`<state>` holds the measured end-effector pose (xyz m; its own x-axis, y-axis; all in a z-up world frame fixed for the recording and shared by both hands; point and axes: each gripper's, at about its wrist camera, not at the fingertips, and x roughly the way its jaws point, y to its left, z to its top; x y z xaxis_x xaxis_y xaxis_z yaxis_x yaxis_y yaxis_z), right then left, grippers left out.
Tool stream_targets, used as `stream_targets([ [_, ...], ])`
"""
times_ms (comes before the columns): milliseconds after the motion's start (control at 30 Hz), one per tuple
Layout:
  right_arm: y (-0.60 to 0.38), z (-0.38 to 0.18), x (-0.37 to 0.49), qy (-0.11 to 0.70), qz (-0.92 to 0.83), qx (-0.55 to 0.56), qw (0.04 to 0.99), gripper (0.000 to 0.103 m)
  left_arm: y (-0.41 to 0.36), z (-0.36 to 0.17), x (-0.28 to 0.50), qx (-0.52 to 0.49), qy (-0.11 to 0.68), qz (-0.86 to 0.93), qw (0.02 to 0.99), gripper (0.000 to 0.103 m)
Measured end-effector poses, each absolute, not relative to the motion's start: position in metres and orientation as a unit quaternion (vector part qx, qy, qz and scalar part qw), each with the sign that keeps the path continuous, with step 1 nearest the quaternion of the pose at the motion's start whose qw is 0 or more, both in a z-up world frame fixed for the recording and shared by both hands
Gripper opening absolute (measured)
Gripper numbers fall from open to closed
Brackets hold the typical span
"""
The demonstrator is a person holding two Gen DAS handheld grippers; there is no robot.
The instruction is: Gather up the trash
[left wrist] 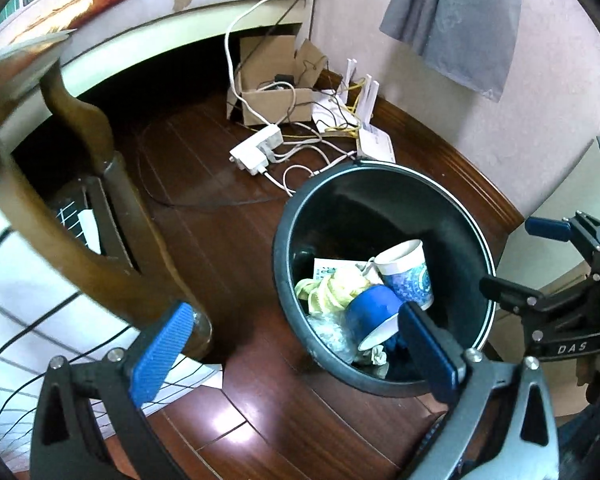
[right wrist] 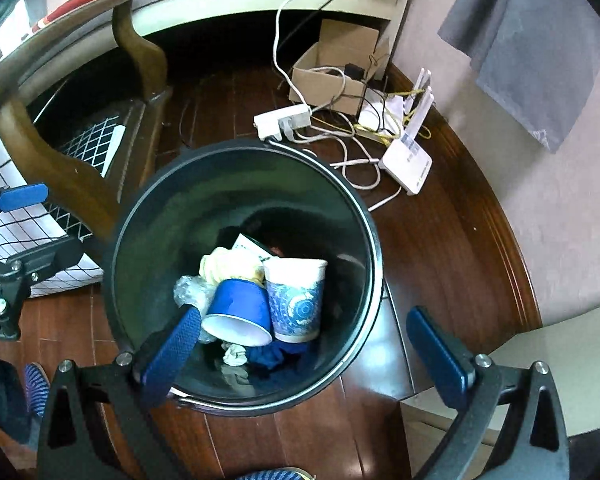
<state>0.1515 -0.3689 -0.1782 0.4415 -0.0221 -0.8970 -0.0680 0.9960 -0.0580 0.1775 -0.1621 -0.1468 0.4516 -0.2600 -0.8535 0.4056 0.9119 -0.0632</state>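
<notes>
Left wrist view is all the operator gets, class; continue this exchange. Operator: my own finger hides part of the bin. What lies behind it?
Observer: The blue cup lies on its side, white mouth toward the near rim of the bin.
Operator: Is the right gripper carrying anything?
Observer: No, the right gripper is open and empty above the bin.
Operator: Anything on the floor nearer us?
Observer: Something blue-striped, maybe a slipper, left of the bin.
</notes>
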Motion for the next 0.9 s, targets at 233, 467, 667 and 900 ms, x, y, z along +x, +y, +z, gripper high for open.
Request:
stream_targets([
  [233,-0.353,-0.151,0.140,0.509,0.024,-0.034,0.860,0.103,-0.152,-0.119,0.157,0.077,0.463,-0.187,0.863,0.103],
  [467,-0.326,-0.110,0.114,0.479,0.019,-0.023,0.877,0.103,-0.129,-0.080,0.131,0.087,0.427,-0.164,0.885,0.103],
  [667,-0.305,-0.074,0.095,0.458,0.019,-0.015,0.889,0.103,-0.104,-0.047,0.109,0.088,0.401,-0.151,0.899,0.103],
  [900,-0.282,-0.021,0.060,0.424,0.020,-0.003,0.906,0.103,-0.084,-0.005,0.075,0.092,0.363,-0.136,0.917,0.103],
])
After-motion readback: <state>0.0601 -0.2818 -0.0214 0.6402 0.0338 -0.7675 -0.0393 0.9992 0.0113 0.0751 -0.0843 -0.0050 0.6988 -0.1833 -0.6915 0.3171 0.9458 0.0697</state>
